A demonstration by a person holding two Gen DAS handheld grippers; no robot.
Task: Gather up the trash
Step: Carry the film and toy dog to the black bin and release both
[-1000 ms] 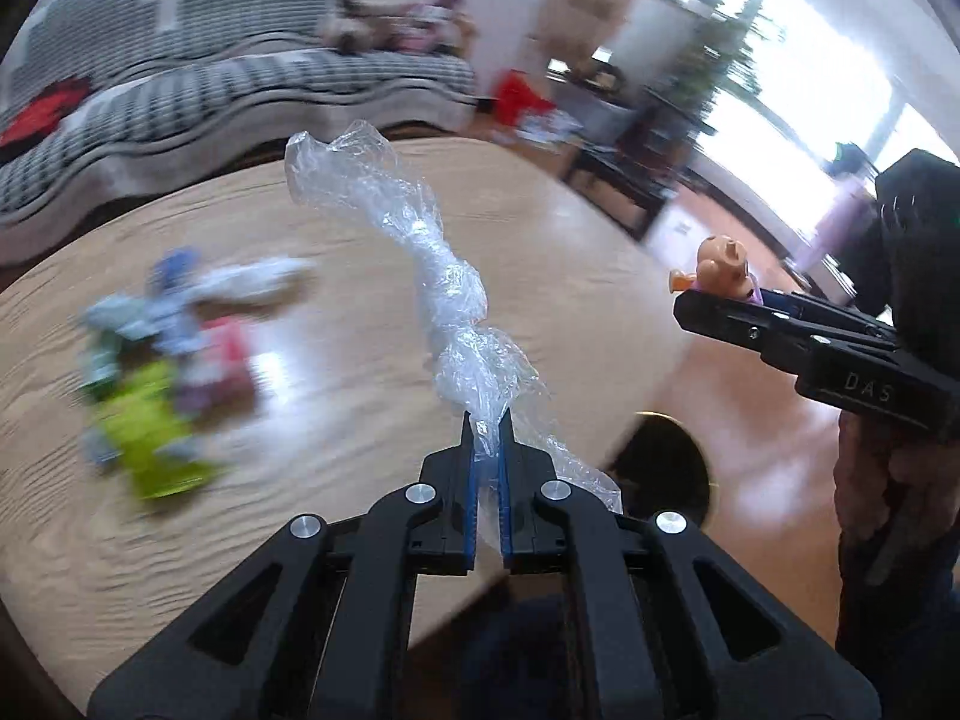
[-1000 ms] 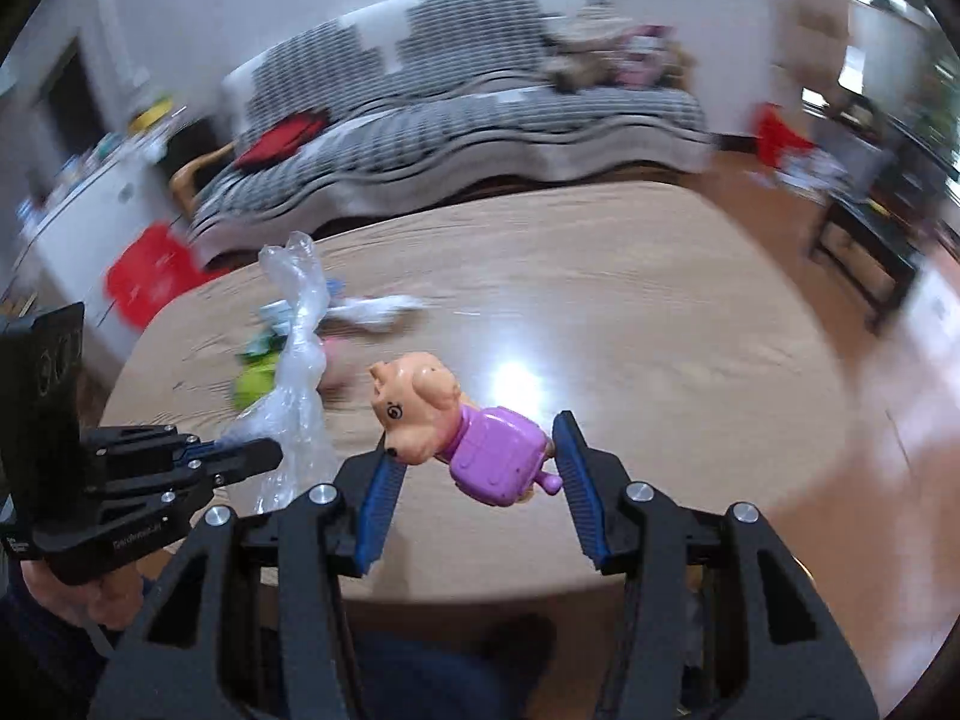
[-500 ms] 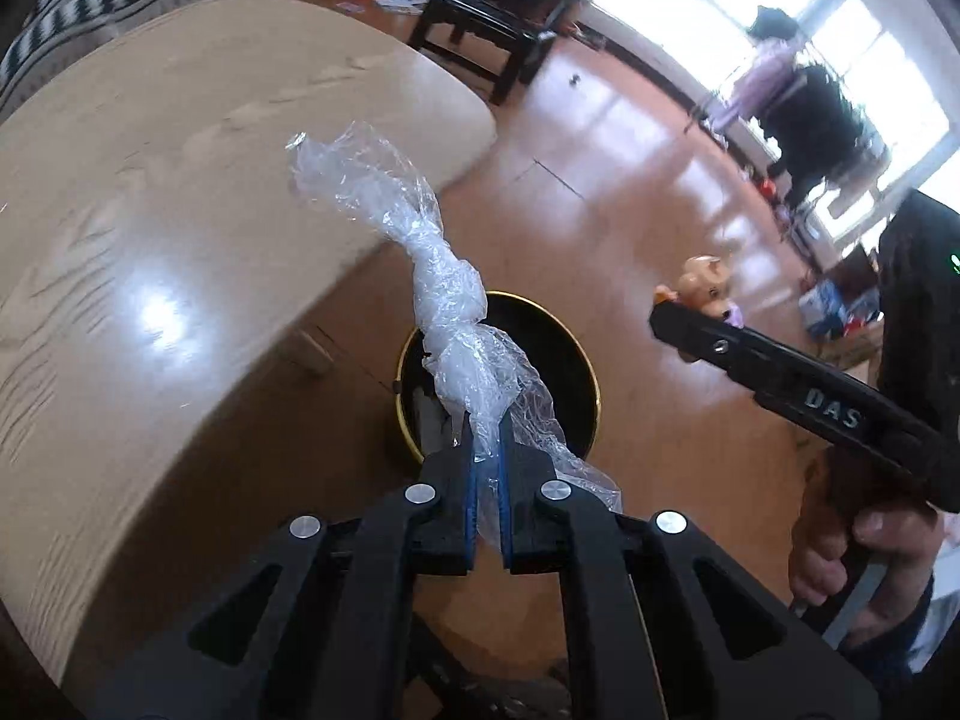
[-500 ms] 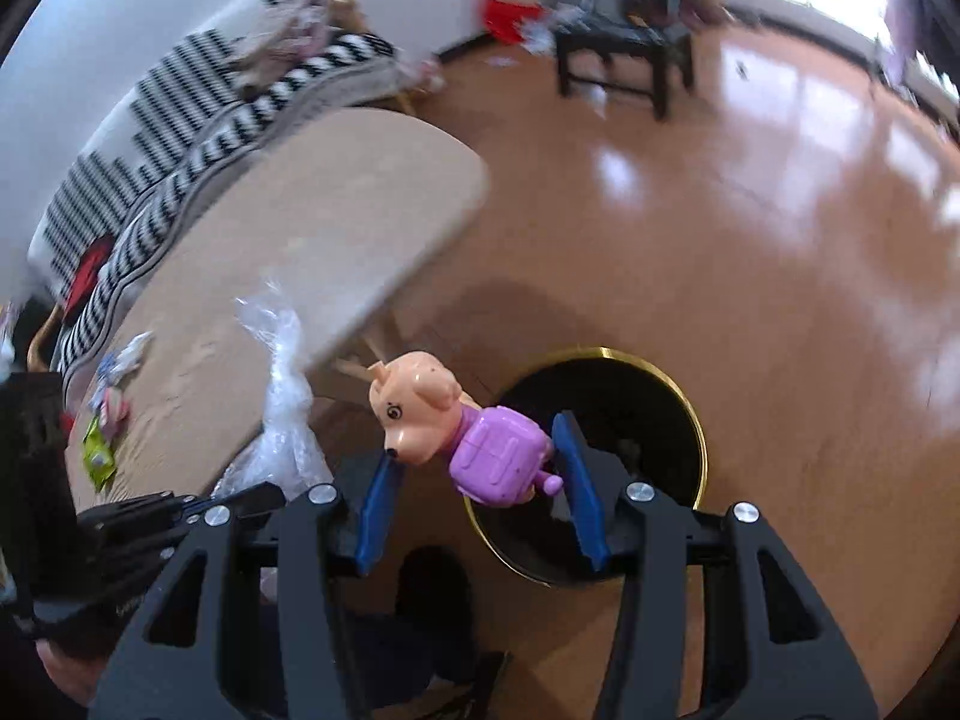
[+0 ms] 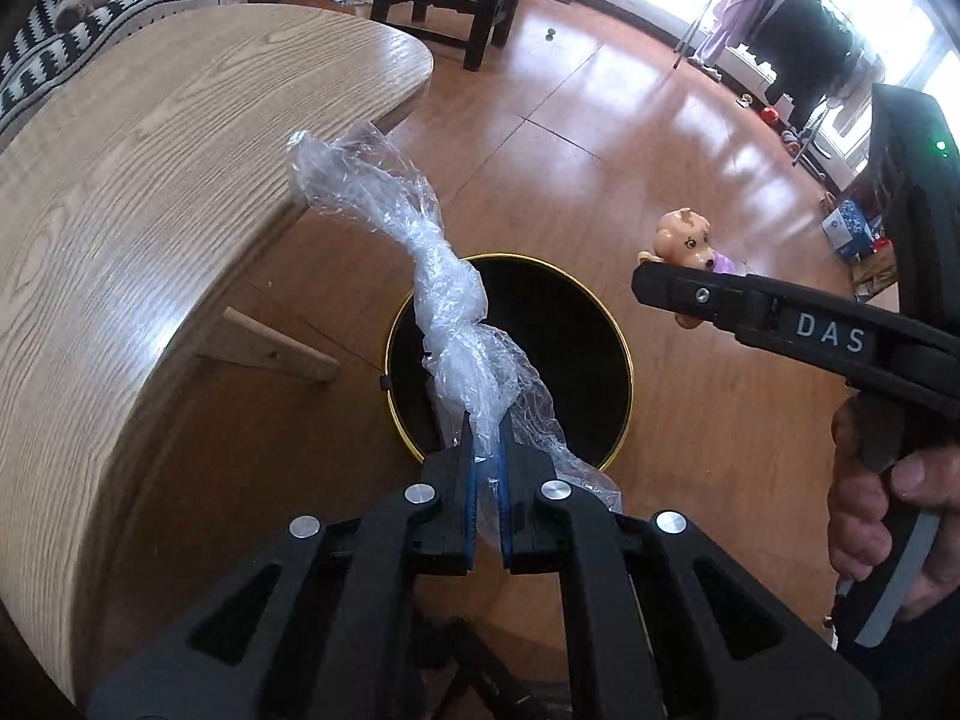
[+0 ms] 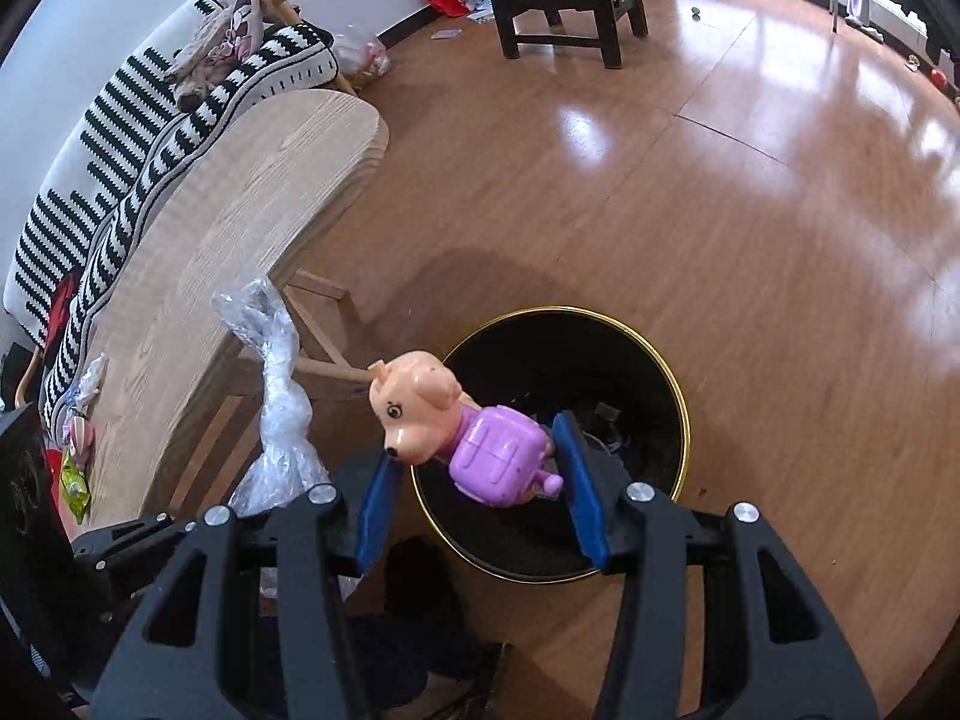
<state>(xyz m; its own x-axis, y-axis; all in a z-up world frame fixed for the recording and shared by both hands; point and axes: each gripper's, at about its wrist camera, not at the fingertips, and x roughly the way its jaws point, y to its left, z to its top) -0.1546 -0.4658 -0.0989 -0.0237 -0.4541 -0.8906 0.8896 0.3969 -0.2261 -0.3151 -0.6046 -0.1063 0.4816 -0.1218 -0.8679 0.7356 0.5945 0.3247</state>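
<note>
My left gripper (image 5: pixel 487 468) is shut on a twisted clear plastic wrap (image 5: pixel 420 264) and holds it above the black bin with a gold rim (image 5: pixel 618 354) on the floor. My right gripper (image 6: pixel 480 474) is shut on a toy pig with a purple body (image 6: pixel 474 444), held over the near left part of the same bin (image 6: pixel 660 372). The toy pig (image 5: pixel 684 240) and the right gripper show at the right of the left wrist view. The wrap (image 6: pixel 279 414) shows at the left of the right wrist view.
The wooden table (image 5: pixel 120 180) stands left of the bin, with several wrappers (image 6: pixel 78 456) lying at its far end. A striped sofa (image 6: pixel 150 114) is behind it. A black stool (image 6: pixel 570 6) stands on the wooden floor (image 6: pixel 720 210).
Both grippers have swung away from the table top to the floor side and now hang over the bin. Each still holds its item.
</note>
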